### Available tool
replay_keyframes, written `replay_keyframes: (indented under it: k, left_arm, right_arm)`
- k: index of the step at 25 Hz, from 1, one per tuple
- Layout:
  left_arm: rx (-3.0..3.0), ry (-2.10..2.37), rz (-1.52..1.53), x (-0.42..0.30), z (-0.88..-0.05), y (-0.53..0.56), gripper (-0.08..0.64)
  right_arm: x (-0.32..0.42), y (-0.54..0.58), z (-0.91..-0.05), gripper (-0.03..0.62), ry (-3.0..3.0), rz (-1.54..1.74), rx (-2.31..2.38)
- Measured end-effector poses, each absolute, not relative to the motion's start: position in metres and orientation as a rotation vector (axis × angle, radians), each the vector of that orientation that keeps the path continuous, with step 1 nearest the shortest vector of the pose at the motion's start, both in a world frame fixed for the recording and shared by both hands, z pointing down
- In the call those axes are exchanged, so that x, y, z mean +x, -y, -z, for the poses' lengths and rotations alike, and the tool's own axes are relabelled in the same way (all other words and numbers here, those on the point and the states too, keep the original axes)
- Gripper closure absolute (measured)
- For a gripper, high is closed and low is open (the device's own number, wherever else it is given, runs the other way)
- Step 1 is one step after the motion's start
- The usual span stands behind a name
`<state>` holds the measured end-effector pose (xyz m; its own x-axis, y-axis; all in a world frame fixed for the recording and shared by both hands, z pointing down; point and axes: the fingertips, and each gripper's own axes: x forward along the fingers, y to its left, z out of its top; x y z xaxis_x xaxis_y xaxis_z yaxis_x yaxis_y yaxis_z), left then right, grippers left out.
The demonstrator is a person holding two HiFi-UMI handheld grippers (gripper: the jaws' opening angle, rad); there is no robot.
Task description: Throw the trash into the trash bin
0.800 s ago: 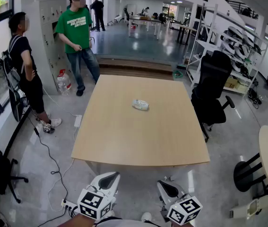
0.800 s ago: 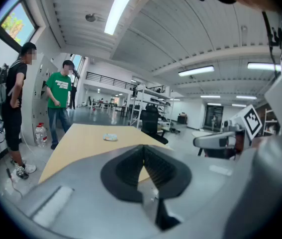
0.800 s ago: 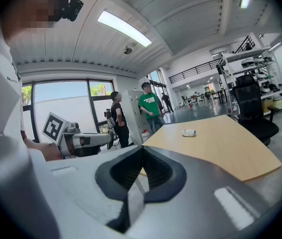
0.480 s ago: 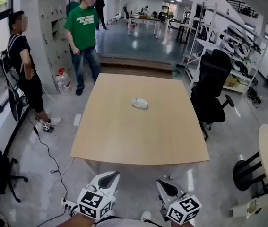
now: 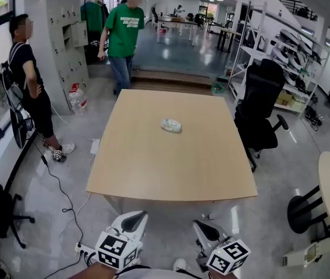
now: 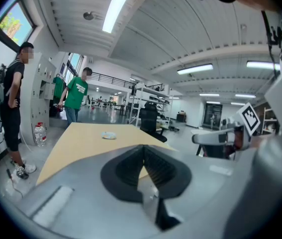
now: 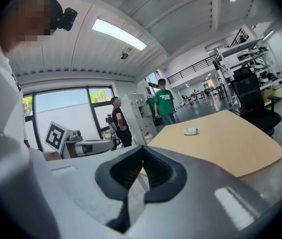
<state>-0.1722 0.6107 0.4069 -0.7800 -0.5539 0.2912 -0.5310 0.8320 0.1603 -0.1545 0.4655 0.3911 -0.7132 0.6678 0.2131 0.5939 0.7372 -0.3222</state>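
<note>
White crumpled trash [image 5: 171,125] mid wooden table [image 5: 153,179], well apart from both grippers | left gripper [image 6: 143,151] jaws together, empty | right gripper [image 7: 141,152] jaws together, empty | step: reach in, open jaws early, pinch low at tabletop | trash bin not in view

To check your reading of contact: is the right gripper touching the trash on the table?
Apart. Head view: the right gripper hangs short of the table edge; the trash lies mid-table.
</note>
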Motion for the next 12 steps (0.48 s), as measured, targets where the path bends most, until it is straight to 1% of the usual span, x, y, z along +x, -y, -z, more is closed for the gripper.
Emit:
replay_keyframes:
  k: [12]
  left_arm:
    - [0.743,2.710,0.096,-0.170,-0.402,-0.599,0.552]
  right_arm:
    - [-0.157,-0.442,-0.388,0.591,2.610,-0.343,-1.012]
